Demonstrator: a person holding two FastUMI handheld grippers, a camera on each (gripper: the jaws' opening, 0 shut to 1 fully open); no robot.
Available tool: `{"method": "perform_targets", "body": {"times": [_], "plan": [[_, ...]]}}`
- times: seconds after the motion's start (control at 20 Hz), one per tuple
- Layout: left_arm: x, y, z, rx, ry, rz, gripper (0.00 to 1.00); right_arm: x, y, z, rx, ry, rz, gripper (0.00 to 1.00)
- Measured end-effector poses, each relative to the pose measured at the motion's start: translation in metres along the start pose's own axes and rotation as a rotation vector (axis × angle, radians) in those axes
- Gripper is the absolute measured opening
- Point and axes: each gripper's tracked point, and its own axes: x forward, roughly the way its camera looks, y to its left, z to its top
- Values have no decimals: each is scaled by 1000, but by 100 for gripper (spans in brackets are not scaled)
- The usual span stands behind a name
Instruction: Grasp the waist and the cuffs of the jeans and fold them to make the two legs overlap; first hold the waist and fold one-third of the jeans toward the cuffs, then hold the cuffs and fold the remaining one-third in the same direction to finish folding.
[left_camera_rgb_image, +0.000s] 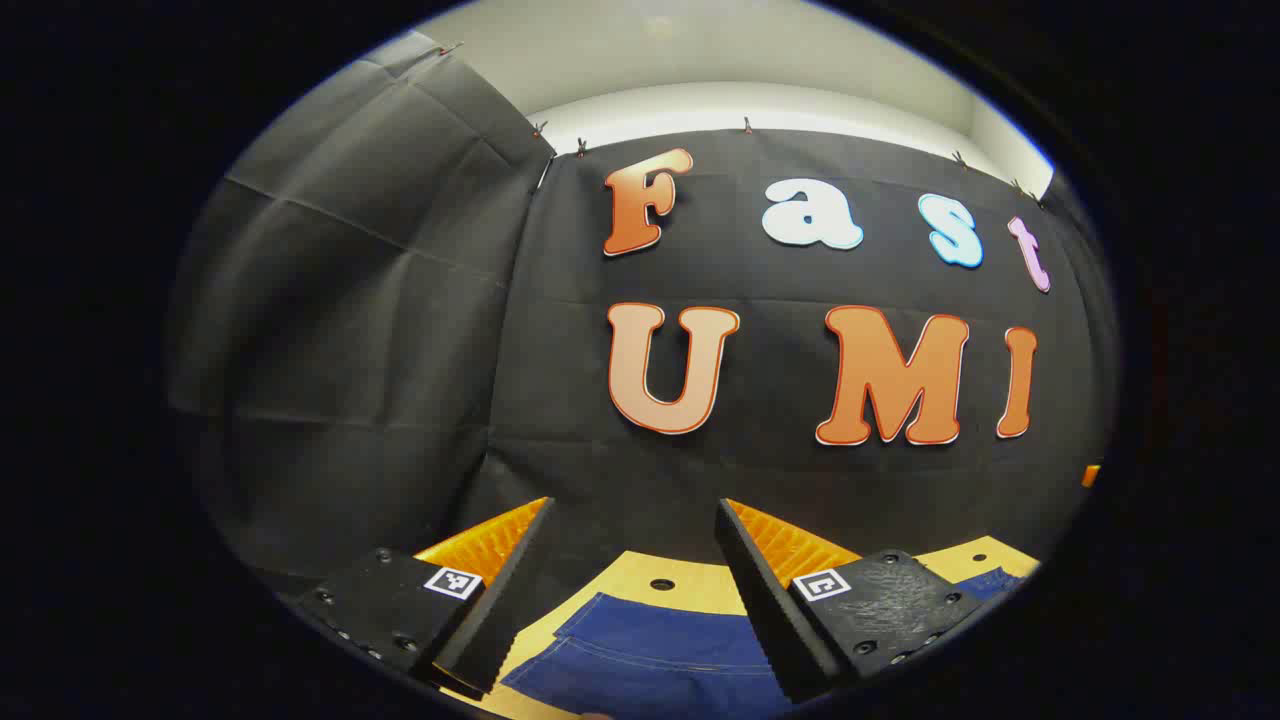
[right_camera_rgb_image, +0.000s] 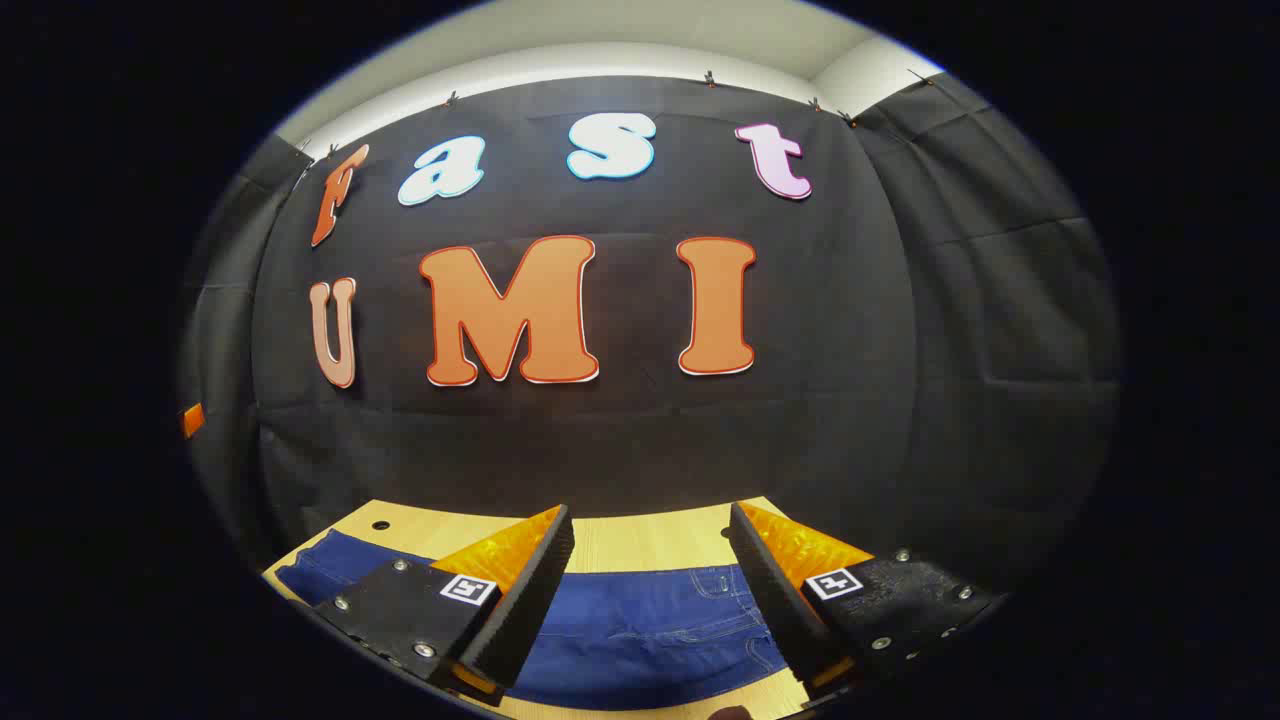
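Biggest thing on the table is the jeans, laid flat on the light wood. Through the right gripper view I get a wide blue stretch with stitched seams and what looks like pocket detail, so I'd guess that's the waist end, though I can't swear to it. In the left gripper view the jeans show a plainer panel with a straight hem-like edge, probably a leg or cuff end.

Both tools are up off the cloth and aimed level at the back wall. The left gripper has its fingers spread wide with nothing between them, and the right gripper is the same: released and empty.

So I read this as the very start, nothing grasped yet. To do the first fold well I'd tip both tools down, drop each onto a corner of the denim along one long edge, and pinch both layers cleanly before lifting. Denim is stiff and heavy, so a shallow bite will probably slip. Then carry both ends over together so the legs stack without a twist.

As for writing: no brand or label I can read on the jeans. Each finger mount carries a small square black-and-white marker, a code pattern rather than text.
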Motion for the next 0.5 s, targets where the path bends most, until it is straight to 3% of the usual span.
{"method": "perform_targets", "body": {"times": [0.1, 0.2, 0.3, 0.45, 0.5], "plan": [[0, -4, 2, -31, 3, -36, 95, 0, 1, -3, 2, 12, 2, 96], [2, 0, -2, -20, 6, -26, 97, 0, 2, -5, -2, 13, -2, 100], [5, 8, -3, -3, 12, 1, 94, 0, 2, -8, -9, 21, -8, 96], [2, 3, -4, -12, 16, -20, 97, 1, 7, -14, 0, 42, 6, 100], [2, 5, -6, -11, 19, -20, 97, 2, 9, -13, 4, 41, 10, 96]]}}
